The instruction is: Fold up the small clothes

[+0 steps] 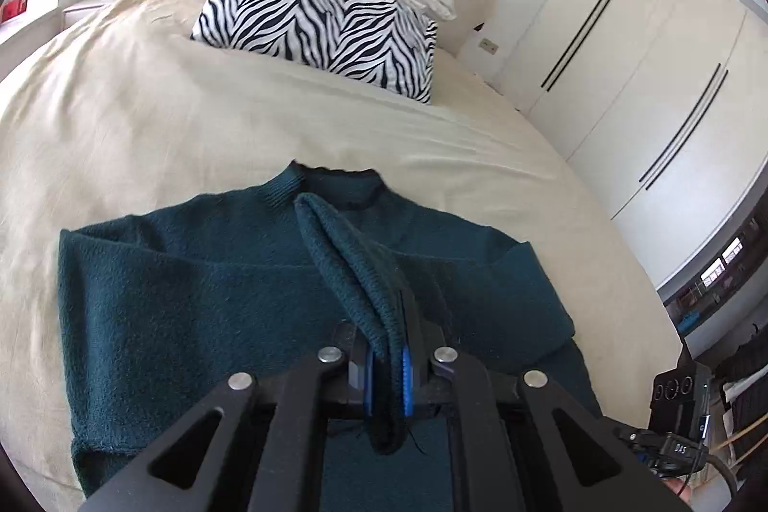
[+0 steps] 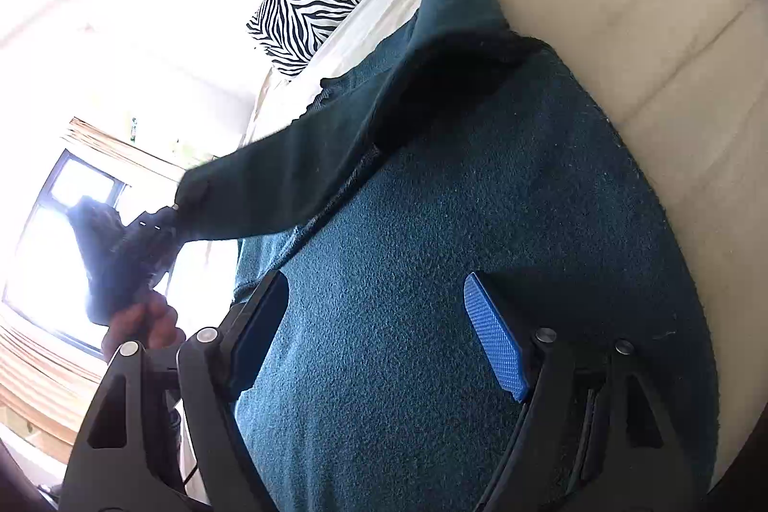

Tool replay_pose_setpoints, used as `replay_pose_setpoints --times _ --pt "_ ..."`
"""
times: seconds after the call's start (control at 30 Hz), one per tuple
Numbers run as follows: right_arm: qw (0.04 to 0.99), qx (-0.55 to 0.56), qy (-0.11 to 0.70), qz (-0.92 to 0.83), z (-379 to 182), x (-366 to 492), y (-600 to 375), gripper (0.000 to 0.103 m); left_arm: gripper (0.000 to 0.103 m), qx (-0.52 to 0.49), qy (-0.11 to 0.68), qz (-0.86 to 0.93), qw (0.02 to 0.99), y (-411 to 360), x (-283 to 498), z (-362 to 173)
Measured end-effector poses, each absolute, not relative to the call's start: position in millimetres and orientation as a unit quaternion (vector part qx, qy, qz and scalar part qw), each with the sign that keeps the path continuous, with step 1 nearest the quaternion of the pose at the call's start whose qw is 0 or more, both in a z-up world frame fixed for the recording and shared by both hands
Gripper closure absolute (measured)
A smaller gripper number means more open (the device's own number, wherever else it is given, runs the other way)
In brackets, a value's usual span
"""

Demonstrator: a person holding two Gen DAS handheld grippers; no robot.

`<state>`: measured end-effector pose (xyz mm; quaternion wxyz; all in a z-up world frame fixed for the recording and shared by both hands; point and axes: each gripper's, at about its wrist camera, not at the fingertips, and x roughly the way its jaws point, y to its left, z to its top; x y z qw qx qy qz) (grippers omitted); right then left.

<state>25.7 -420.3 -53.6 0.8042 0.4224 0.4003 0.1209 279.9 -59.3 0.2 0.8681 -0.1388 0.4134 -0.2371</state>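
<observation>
Sleeve lifted for the fold; sweater flat on the bed.

My left gripper is clamped on the sleeve cuff, raised over the body. My right gripper hangs wide open over the torso, holding nothing. Risk: the thick cuff could slide from the narrow pads if I pull across, or the body could drag along, since nothing pins it.

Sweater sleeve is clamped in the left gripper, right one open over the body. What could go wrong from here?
1. The left gripper pinches only the cuff of the sleeve; a hard pull may slip it free.
2. The right gripper is open over the sweater, pinning nothing, so the body may drag across the bedsheet.
</observation>
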Motion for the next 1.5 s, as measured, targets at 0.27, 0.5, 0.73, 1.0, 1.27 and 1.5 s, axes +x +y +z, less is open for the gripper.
replay_pose_setpoints --times 0.27,0.5,0.73,1.0,1.27,1.5 --pt "0.765 0.518 0.369 0.101 -58.2 59.5 -448.8 0.028 0.093 -0.165 0.450 -0.196 0.856 -28.1 293.3 -60.6" --pt "0.725 0.587 0.355 0.064 -76.4 102.4 -466.1 0.028 0.082 -0.184 0.451 -0.206 0.849 -28.1 288.2 -79.3" --pt "0.716 0.638 0.280 0.036 -78.1 115.0 -503.2 0.029 0.082 -0.197 0.448 -0.212 0.846 -25.0 284.8 -80.0" --pt "0.722 0.643 0.253 0.029 -88.3 99.9 -516.2 0.047 0.079 -0.202 0.445 -0.212 0.846 -27.2 283.2 -81.1" --pt "0.744 0.597 0.299 0.022 -71.9 75.0 -509.7 0.044 0.080 -0.241 0.430 -0.225 0.840 -15.3 283.4 -91.4" --pt "0.782 0.540 0.308 0.044 -23.4 82.9 -512.9 0.043 0.080 -0.242 0.422 -0.225 0.844 -16.5 284.7 -92.8"
